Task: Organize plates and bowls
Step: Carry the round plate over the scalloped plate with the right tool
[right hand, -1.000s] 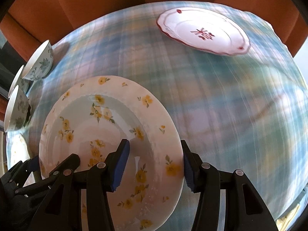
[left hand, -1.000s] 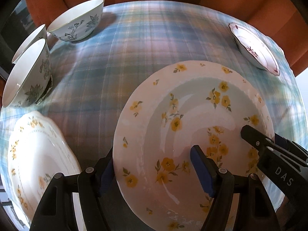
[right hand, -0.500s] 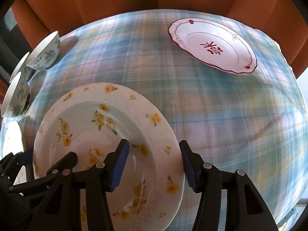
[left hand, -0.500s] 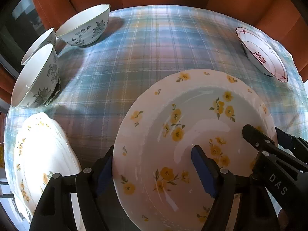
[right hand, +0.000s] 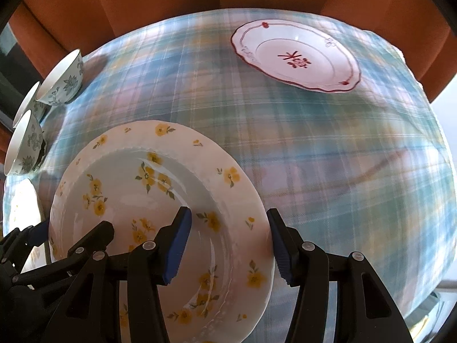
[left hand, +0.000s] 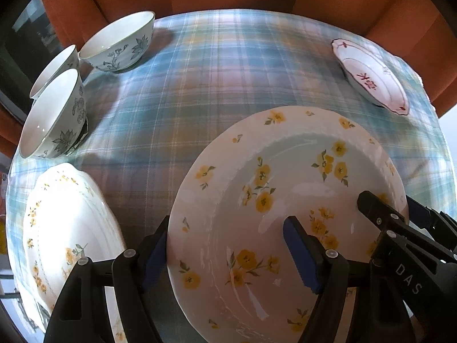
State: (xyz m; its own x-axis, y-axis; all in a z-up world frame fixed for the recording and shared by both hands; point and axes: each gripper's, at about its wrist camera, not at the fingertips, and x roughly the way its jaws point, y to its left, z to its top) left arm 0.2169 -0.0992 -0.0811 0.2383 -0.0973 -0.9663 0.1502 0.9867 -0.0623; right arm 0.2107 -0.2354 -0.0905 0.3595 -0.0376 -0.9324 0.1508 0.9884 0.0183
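Yellow-flowered plate (left hand: 285, 188) between both claws

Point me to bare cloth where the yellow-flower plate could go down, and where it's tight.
Free: the wide plaid middle between the yellow-flower plate and the red-trimmed plate, plus the near-right cloth. Also open between the bowls and the red-trimmed plate. Crowded: the left edge, three bowls above a second floral plate.

Both grippers are black plastic with silver screws and ribbed blue pads – the left gripper (left hand: 228, 254) and the right gripper (right hand: 228, 245), which carries white letters "DAS".
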